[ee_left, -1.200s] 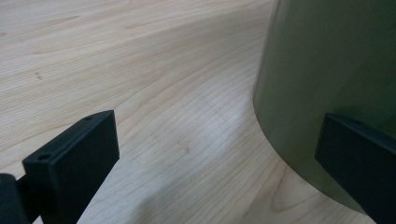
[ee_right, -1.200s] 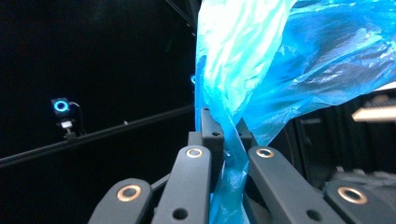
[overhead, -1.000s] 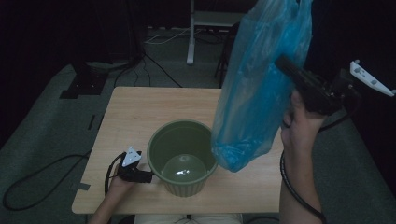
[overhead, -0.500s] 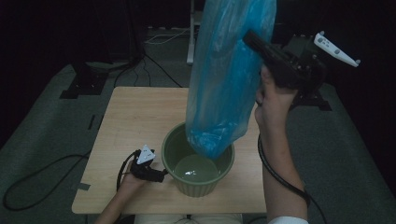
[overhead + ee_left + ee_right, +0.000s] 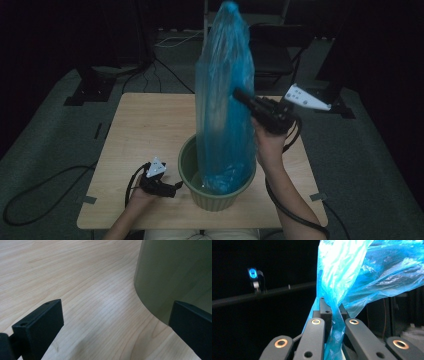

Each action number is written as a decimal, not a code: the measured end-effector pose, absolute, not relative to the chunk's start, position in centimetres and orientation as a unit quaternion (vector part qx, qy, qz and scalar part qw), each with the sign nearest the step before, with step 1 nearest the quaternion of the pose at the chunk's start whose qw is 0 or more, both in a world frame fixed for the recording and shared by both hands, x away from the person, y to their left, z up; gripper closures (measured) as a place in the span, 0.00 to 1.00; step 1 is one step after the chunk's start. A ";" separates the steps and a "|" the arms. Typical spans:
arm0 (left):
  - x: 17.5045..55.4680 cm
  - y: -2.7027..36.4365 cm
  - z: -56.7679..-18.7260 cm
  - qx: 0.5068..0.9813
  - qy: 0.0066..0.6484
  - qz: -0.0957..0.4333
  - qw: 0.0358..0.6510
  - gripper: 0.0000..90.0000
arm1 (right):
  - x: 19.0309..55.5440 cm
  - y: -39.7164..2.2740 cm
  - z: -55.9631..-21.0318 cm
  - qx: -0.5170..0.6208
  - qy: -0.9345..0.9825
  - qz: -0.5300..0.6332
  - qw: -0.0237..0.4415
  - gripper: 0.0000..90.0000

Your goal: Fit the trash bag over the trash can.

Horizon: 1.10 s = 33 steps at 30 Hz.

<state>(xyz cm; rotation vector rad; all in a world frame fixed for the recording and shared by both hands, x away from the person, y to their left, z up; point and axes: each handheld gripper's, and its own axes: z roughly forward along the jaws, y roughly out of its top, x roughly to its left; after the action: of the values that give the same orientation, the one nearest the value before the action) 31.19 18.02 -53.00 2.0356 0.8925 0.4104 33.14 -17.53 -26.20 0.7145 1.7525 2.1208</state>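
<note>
A tall blue plastic bag (image 5: 223, 100) stands upright with its lower end inside the green round bin (image 5: 196, 192) at the table's front middle. My right gripper (image 5: 241, 95) is held up at the bag's right side, shut on a fold of the blue plastic bag (image 5: 337, 315). My left gripper (image 5: 175, 190) rests low on the table just left of the bin, open, its jaws wide apart with bare wood between them. In the left gripper view the green bin's wall (image 5: 172, 272) curves close ahead on the right.
The light wooden table (image 5: 145, 130) has free surface at its left and far side. A dark chair (image 5: 275, 50) and stand bases with cables sit on the grey floor beyond the table. A cable loops on the floor at the left.
My right gripper has carried the bag leftward and down, so its lower end now sits in the bin and it stands upright. My left gripper has edged right, closer to the bin.
</note>
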 end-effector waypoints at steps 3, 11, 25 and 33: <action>31.0 18.3 -52.8 0.813 0.359 0.160 0.429 0.00 | 32.8 -17.5 -28.1 0.256 0.629 0.720 0.143 1.00; 31.0 19.0 -51.8 0.800 0.372 0.165 0.441 0.00 | 31.3 -19.6 -32.3 0.288 0.648 0.697 0.111 1.00; 30.3 19.7 -49.4 0.780 0.384 0.179 0.461 0.00 | 28.9 -20.3 -38.2 0.316 0.686 0.652 0.065 0.95; 29.9 20.2 -47.1 0.776 0.383 0.191 0.464 0.00 | 28.4 -20.7 -38.1 0.322 0.691 0.643 0.081 0.76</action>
<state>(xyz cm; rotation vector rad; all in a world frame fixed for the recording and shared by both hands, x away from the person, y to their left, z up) 29.93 20.16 -47.13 1.9062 0.9407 0.4700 28.40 -20.66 -38.12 0.9617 2.0648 1.9213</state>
